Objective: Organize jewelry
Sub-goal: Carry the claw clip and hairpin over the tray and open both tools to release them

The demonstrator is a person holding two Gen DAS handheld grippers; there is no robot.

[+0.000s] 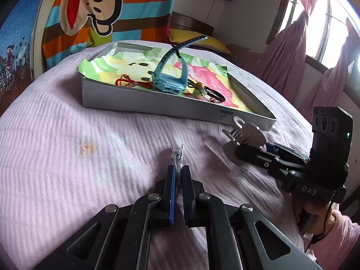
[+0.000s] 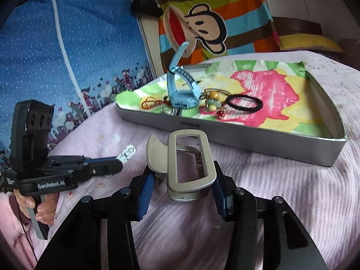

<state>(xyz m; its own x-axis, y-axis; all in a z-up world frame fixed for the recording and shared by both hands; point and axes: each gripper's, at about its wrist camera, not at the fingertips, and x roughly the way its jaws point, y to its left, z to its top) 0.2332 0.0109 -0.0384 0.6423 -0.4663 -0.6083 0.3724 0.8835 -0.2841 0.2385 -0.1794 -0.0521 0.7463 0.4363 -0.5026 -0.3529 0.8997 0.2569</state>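
Observation:
My left gripper point(image 1: 178, 168) is shut on a small white hair clip point(image 1: 177, 154), held low over the pink bedspread. My right gripper point(image 2: 183, 180) is shut on a grey claw clip point(image 2: 191, 162) just short of the grey tray's point(image 2: 258, 139) near wall. The tray is lined with a colourful cloth and holds a blue watch point(image 2: 180, 90), a red string bracelet point(image 2: 150, 104), a beaded piece point(image 2: 211, 103) and a black hair tie point(image 2: 245, 104). In the left wrist view the tray point(image 1: 144, 102) lies ahead, with the right gripper point(image 1: 240, 147) and claw clip point(image 1: 246, 132) at its right corner.
The pink bedspread point(image 1: 67, 157) has bare room in front of and left of the tray. A striped monkey blanket point(image 2: 213, 22) and a blue zipped fabric panel point(image 2: 78, 45) stand behind. Pink curtains point(image 1: 292, 51) hang at the right. Hands in pink sleeves point(image 1: 337, 231) hold the grippers.

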